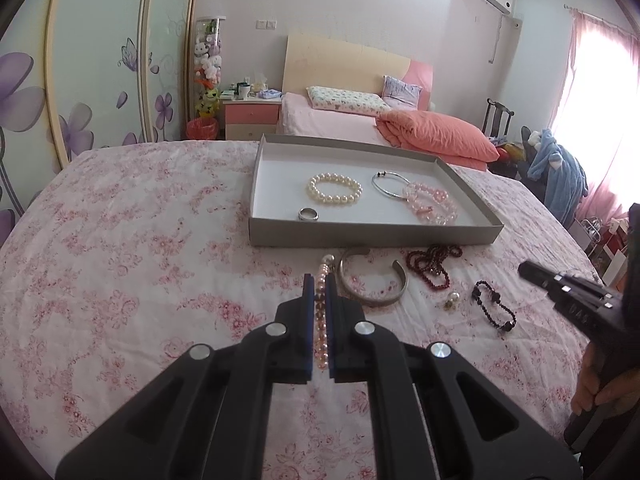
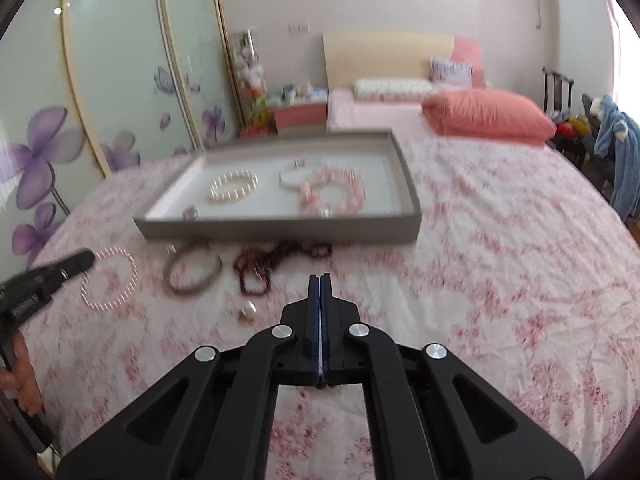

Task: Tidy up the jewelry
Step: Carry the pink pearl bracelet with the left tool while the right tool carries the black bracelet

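A grey tray (image 1: 372, 236) on the bed holds a pearl bracelet (image 1: 335, 189), a silver bangle (image 1: 390, 184), a pink bead bracelet (image 1: 432, 203) and a ring (image 1: 309, 214). My left gripper (image 1: 319, 280) is shut on a pink pearl bracelet (image 1: 321, 312), which shows as a loop in the right wrist view (image 2: 109, 278). My right gripper (image 2: 320, 278) is shut and empty, in front of the tray (image 2: 280, 230). A metal cuff (image 1: 374, 280), a dark red bead strand (image 1: 434, 262), a black bracelet (image 1: 494, 306) and an earring (image 1: 451, 300) lie on the sheet.
The floral bedsheet (image 1: 140, 260) covers the work surface. A second bed with an orange pillow (image 1: 438, 134) lies behind the tray. A flowered wardrobe (image 1: 100, 80) is on the left, a chair with blue clothes (image 1: 560, 172) on the right.
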